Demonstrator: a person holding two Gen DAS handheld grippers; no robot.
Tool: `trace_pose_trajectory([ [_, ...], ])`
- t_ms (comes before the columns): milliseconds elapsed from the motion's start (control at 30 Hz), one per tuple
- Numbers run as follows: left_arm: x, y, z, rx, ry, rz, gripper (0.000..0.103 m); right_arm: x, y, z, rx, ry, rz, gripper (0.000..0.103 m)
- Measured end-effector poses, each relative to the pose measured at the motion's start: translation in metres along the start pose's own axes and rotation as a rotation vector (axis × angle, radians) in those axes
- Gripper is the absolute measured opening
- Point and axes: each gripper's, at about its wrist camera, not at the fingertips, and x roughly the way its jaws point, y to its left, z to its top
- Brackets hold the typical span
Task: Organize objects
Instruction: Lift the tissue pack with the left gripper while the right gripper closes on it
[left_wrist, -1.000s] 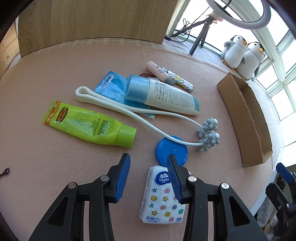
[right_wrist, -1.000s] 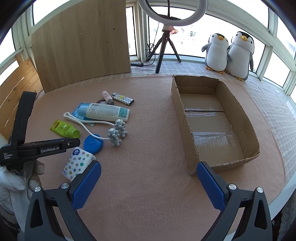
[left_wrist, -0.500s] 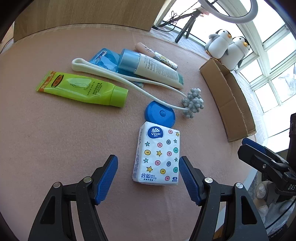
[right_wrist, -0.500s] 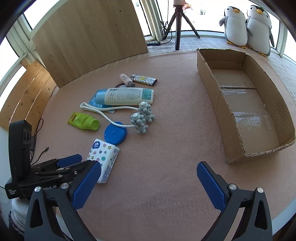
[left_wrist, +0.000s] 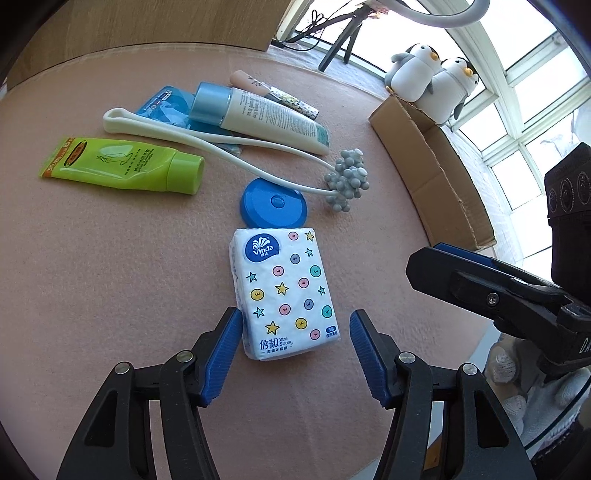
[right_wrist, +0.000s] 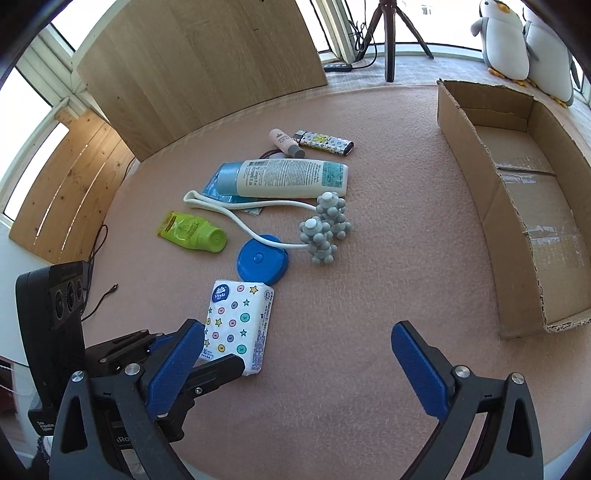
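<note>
A white tissue pack (left_wrist: 284, 291) printed with stars and dots lies flat on the pink table mat. My left gripper (left_wrist: 295, 332) is open, its blue fingers on either side of the pack's near end without touching it. Beyond the pack lie a blue round lid (left_wrist: 274, 202), a green tube (left_wrist: 122, 170), a white massager with grey balls (left_wrist: 347, 179), a lotion tube (left_wrist: 258, 114), a small pink tube (left_wrist: 245, 79) and a patterned lighter (left_wrist: 295, 103). My right gripper (right_wrist: 297, 339) hangs open over bare mat, right of the tissue pack (right_wrist: 238, 323). The cardboard box (right_wrist: 517, 184) stands empty at right.
Two plush penguins (right_wrist: 517, 44) sit behind the box. A tripod (right_wrist: 388, 37) and a wooden board (right_wrist: 199, 66) stand at the far edge. A thin cable (right_wrist: 99, 295) lies at the mat's left edge. A gloved hand (left_wrist: 524, 398) holds the right gripper.
My left gripper opened wider, drew back, then came forward until its fingers flank the tissue pack's near end. My right gripper swung lower and left, closer to the left one.
</note>
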Motion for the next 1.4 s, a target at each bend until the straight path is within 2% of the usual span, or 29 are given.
trace_pose_trajectory([
  [67,0.001,0.001,0.001,-0.001,-0.002,0.009,0.063,0.009,0.002,0.004,-0.012,0.028,0.013,0.087],
  [133,0.001,0.002,0.000,-0.002,-0.002,0.013,0.060,0.020,0.003,0.007,-0.021,0.067,0.029,0.070],
  [200,0.001,0.003,-0.001,0.002,-0.004,0.028,0.055,0.030,0.005,0.008,-0.023,0.105,0.047,0.059],
  [233,0.002,0.002,-0.001,0.007,-0.003,0.032,0.053,0.034,0.006,0.009,-0.025,0.120,0.053,0.057],
  [367,0.002,0.003,-0.003,0.001,-0.002,0.021,0.047,0.046,0.011,0.008,-0.045,0.161,0.066,0.056],
  [500,-0.001,0.006,-0.005,-0.026,-0.005,0.003,0.041,0.053,0.013,0.007,-0.050,0.193,0.090,0.048],
  [600,-0.001,0.007,-0.006,-0.033,-0.008,0.002,0.041,0.057,0.011,0.006,-0.049,0.210,0.104,0.046],
  [733,0.000,0.002,-0.008,-0.030,-0.011,-0.002,0.040,0.058,0.009,0.005,-0.044,0.222,0.144,0.036],
  [833,-0.001,-0.007,-0.009,-0.022,-0.017,-0.012,0.038,0.056,0.011,0.004,-0.057,0.226,0.162,0.032],
  [1067,-0.002,-0.026,-0.006,-0.008,-0.040,-0.007,0.038,0.040,0.006,0.003,-0.065,0.193,0.150,0.032],
  [1400,-0.011,-0.072,0.011,0.067,-0.090,-0.016,0.038,-0.008,-0.016,0.008,-0.049,0.086,0.141,0.032],
])
